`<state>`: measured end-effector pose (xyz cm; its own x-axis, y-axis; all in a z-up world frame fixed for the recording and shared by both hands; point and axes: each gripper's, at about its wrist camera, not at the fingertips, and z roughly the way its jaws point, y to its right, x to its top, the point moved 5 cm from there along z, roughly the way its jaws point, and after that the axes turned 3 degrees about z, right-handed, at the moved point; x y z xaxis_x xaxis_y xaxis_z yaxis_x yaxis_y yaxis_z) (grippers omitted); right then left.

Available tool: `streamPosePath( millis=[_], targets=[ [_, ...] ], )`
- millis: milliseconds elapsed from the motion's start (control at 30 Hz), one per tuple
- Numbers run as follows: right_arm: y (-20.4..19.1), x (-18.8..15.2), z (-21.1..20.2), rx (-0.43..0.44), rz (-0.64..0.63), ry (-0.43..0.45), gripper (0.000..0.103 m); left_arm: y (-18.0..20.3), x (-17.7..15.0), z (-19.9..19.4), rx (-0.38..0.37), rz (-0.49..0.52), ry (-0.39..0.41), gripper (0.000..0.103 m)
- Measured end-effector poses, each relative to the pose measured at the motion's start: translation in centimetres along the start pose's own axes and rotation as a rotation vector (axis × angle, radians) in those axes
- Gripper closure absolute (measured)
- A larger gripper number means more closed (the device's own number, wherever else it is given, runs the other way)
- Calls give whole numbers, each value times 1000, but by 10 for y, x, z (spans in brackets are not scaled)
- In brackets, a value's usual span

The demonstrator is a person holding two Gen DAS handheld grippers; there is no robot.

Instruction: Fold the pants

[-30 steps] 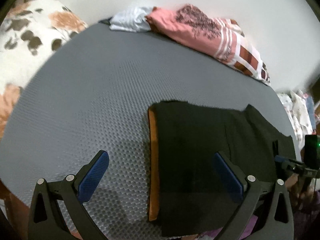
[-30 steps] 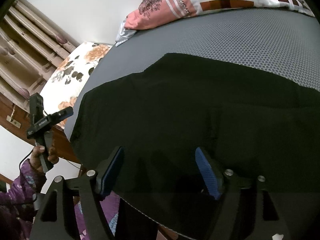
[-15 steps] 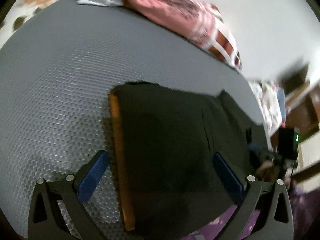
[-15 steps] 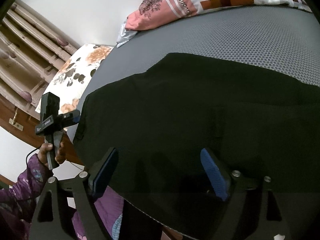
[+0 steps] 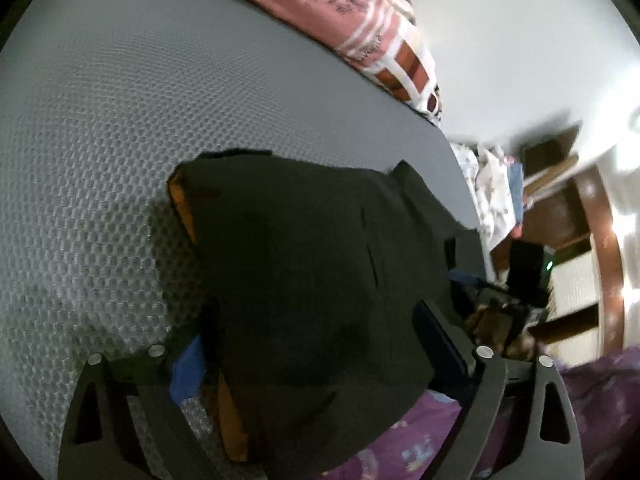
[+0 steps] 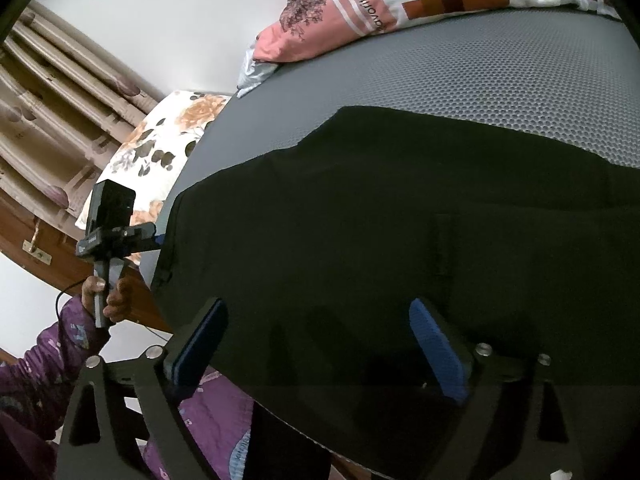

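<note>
Item 1: pants point(image 5: 304, 264), black, w/ orange band point(image 5: 182, 204) along one edge. Lying flat on grey mat point(image 5: 92, 128), near edge closest to person. In left view cloth fills the span btwn both jaws and runs ahead of them; orange band sits just inside the left-hand jaw. In right view pants point(image 6: 400, 220) spread ahead of and under both jaws.

Item 2: left gripper point(image 5: 316, 344). Jaws wide apart, low over near hem, nothing pinched; contact w/ cloth can't be told, view blurred.

Item 3: right gripper point(image 6: 320, 340). Jaws wide apart, hovering at near edge of cloth, holding nothing.

Item 4: pink patterned pillow point(image 6: 360, 4), well beyond jaws at far side of mat. Floral cushion point(image 6: 160, 144) off to left of right jaws.

Step, as judged: approach for a fold grasp, both tools lining up on near edge. Next move calls for each jaw pair to drop onto the hem, close on all layers, then lift and carry together so fold lands square.
</note>
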<state>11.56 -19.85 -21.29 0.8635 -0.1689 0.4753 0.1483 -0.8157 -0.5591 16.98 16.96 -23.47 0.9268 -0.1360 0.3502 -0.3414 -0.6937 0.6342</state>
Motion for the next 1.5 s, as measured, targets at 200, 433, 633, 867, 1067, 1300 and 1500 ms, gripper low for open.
streamPosePath(
  millis=[200, 433, 633, 867, 1067, 1300, 1500],
  targets=[
    [-5, -1, 3, -15, -22, -4, 6, 11, 3, 10, 60, 85, -48, 5],
    [-4, 0, 4, -3, -12, 1, 4, 11, 4, 12, 100, 70, -88, 13],
    [-4, 0, 5, -10, -19, 7, 1, -11, 1, -3, 136, -56, 11, 68],
    [-4, 2, 5, -7, -27, 12, 1, 47, 4, -30, 76, -45, 152, 82],
    [3, 6, 1, 50, 33, 18, 1, 121, 12, -25, 15, 30, 160, 82],
    [11, 13, -25, 257, 166, 71, 0, 196, 22, 24, -75, 85, 101, 82],
    [2, 16, -63, 455, 155, 130, 0, 237, 40, 70, -265, 10, 104, 99]
  ],
)
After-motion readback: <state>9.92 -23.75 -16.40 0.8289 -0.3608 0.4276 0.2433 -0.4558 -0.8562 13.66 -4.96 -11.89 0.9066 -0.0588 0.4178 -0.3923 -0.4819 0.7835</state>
